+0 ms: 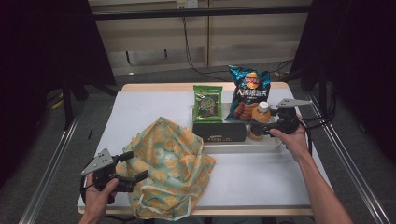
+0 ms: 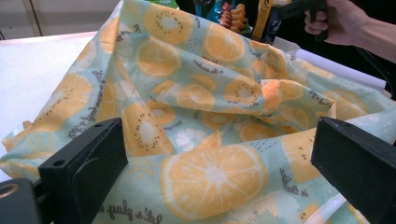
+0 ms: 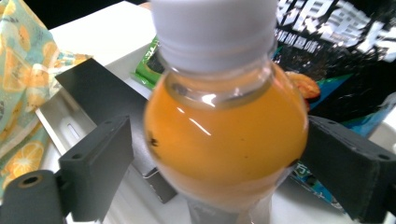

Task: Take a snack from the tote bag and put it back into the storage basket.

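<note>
The right gripper [image 1: 262, 127] stands wide around the orange bottle [image 1: 258, 122] at the tray's [image 1: 243, 146] three o'clock; the left gripper [image 1: 139, 166], also wide, faces the bag [image 1: 170, 168].

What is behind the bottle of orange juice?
Behind the orange juice bottle stands a blue chip bag, leaning up from the white tray. The bottle covers the bag's lower corner, so that part stays hidden.

Two bare forearms, no sleeves visible, each hand holding a black pistol-shaped plastic left gripper [image 1: 133, 168] and right gripper [image 1: 263, 128] topped by a grey triangular plate; blocky matte jaws carry round holes, possibly screw holes.
</note>
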`<state>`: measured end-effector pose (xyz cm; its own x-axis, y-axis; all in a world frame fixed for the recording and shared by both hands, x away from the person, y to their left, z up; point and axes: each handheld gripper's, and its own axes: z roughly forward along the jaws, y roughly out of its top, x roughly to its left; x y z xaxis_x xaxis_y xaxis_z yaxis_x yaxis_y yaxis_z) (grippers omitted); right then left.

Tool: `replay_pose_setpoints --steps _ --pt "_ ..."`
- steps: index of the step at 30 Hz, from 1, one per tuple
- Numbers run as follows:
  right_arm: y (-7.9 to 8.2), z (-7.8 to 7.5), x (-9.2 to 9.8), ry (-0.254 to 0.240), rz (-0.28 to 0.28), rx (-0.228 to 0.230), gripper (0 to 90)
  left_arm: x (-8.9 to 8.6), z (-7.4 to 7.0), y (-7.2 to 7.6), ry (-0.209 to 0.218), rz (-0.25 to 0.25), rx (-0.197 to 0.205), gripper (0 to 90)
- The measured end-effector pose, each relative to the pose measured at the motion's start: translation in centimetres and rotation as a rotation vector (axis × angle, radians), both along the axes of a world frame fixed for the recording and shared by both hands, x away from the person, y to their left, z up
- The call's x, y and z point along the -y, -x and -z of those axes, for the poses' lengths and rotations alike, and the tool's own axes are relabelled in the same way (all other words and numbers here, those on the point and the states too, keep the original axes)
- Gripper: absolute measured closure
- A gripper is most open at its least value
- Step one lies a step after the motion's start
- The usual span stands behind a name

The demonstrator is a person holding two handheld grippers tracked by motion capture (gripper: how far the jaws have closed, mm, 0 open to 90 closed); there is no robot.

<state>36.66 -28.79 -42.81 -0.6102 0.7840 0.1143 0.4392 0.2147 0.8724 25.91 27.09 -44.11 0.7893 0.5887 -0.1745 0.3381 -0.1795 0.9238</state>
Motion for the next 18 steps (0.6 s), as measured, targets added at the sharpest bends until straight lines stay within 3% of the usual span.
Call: replay_pose_setpoints --steps 5,9,12,15,18 --pt "1.2 -0.6 0.0 -0.004 0.042 0.023 7.8 -0.1 -0.1 0.1 -0.014 -0.016 -0.004 3.1" --pt "2.1 -1.0 0.2 -0.005 0.063 0.015 4.0 -0.1 -0.1 0.1 -0.017 -0.020 -0.003 3.1" --pt "3.3 -1.4 0.6 -0.025 0.095 0.046 5.1 0.0 -0.1 0.2 -0.012 -0.025 -0.005 3.1" --pt "4.4 -1.7 0.9 -0.035 0.109 0.026 6.7 0.0 -0.1 0.2 -0.014 -0.027 -0.005 3.1" --pt "5.5 -1.6 0.7 -0.034 0.119 0.037 6.2 0.2 0.1 0.2 -0.034 -0.023 -0.011 3.4"
